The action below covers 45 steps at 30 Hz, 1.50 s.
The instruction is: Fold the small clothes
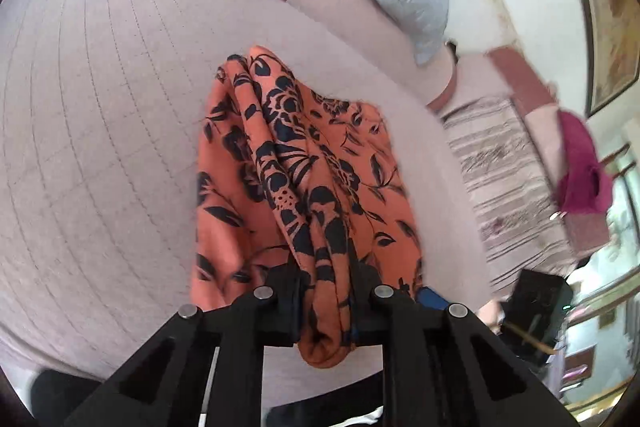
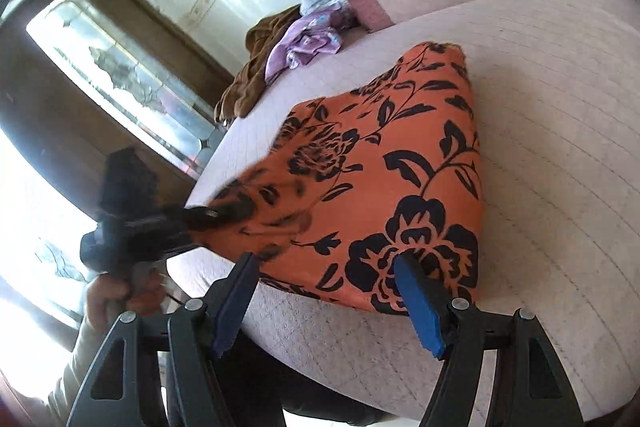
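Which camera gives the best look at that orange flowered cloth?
The right wrist view: the orange flowered cloth lies spread across the bed, its pattern and edges clear. The left wrist view shows it only bunched and draped, pinched in the left gripper.

left wrist — close, looking down | right wrist — low, bedside | shared: orange floral cloth [image 1: 304,163] [image 2: 384,179]

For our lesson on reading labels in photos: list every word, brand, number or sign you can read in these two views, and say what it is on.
None: no readable text in either view.
The orange cloth bears only a black flower print, no tag showing.
The left gripper and right gripper carry no visible markings.
The framed picture on the wall is too blurred to read.
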Motion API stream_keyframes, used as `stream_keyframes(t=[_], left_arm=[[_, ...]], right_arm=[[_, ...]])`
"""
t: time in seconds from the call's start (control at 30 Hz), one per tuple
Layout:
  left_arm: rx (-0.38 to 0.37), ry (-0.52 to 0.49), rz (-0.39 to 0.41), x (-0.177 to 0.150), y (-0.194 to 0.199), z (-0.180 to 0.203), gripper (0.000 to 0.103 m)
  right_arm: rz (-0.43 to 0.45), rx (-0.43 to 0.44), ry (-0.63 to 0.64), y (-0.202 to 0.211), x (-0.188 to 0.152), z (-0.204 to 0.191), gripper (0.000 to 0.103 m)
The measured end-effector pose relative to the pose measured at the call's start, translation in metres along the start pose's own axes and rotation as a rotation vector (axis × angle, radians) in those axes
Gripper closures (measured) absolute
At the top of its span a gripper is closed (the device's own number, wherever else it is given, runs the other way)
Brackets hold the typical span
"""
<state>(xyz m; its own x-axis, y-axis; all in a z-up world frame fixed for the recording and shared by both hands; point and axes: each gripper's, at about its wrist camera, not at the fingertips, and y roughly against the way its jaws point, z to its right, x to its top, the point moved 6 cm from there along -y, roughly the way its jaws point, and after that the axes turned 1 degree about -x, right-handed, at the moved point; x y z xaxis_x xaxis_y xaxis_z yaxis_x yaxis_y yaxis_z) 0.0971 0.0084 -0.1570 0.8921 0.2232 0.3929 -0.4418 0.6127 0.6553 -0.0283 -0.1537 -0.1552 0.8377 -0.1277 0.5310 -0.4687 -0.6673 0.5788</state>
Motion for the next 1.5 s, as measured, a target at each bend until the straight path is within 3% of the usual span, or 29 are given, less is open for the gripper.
stream_keyframes(t=[0.1, 0.13, 0.2, 0.4, 0.5, 0.6, 0.8, 0.93, 1.03, 1.07, 1.13, 1.3, 1.4, 1.47, 1.5], left_arm=[[0.086, 0.095, -0.102, -0.023, -0.032, -0.044, 0.085], [0.075, 0.113, -0.105, -0.029, -0.038, -0.057, 0.085], [0.043, 0.115, -0.061, -0.027, -0.03, -0.055, 0.085], [0.094, -0.034, -0.017, -0.004, -0.013, -0.028, 0.087], [0.131, 0.012, -0.037, -0.003, -0.021, -0.048, 0.087], [0.084, 0.09, -0.027, -0.01, -0.016, -0.069, 0.087], [0.165, 0.018, -0.025, -0.009, -0.018, -0.055, 0.081], [0.205, -0.007, -0.019, -0.008, -0.016, -0.048, 0.078], [0.27, -0.031, -0.014, -0.008, -0.01, -0.04, 0.071], [0.307, -0.038, -0.008, -0.007, -0.005, -0.037, 0.061], [0.41, -0.075, 0.038, -0.002, 0.014, -0.029, 0.051], [0.401, -0.158, 0.167, 0.023, 0.04, 0.011, 0.04], [0.339, -0.231, 0.165, 0.038, 0.017, 0.03, 0.036], [0.368, -0.264, 0.129, 0.045, -0.015, 0.029, 0.036], [0.435, -0.275, 0.081, 0.048, -0.038, 0.016, 0.036]], right_arm=[[0.023, 0.01, -0.032, 0.008, 0.006, 0.008, 0.029], [0.027, 0.012, -0.044, 0.01, 0.007, 0.011, 0.029], [0.028, 0.015, -0.06, 0.013, 0.01, 0.016, 0.029], [0.026, 0.025, -0.097, 0.015, 0.012, 0.027, 0.029], [0.037, 0.029, -0.116, 0.015, 0.008, 0.028, 0.029], [0.033, 0.032, -0.124, 0.016, 0.007, 0.03, 0.029], [0.037, 0.048, -0.133, 0.019, 0.015, 0.034, 0.029], [0.056, 0.138, -0.172, 0.02, 0.039, 0.03, 0.026], [0.021, 0.209, -0.225, -0.002, 0.052, 0.035, 0.02], [-0.01, 0.206, -0.251, -0.014, 0.052, 0.042, 0.02], [-0.066, 0.23, -0.323, -0.037, 0.048, 0.054, 0.02], [-0.062, 0.247, -0.316, -0.038, 0.048, 0.051, 0.019], [-0.061, 0.248, -0.32, -0.04, 0.048, 0.051, 0.018], [-0.066, 0.24, -0.314, -0.04, 0.048, 0.051, 0.018], [-0.073, 0.237, -0.308, -0.04, 0.048, 0.05, 0.018]])
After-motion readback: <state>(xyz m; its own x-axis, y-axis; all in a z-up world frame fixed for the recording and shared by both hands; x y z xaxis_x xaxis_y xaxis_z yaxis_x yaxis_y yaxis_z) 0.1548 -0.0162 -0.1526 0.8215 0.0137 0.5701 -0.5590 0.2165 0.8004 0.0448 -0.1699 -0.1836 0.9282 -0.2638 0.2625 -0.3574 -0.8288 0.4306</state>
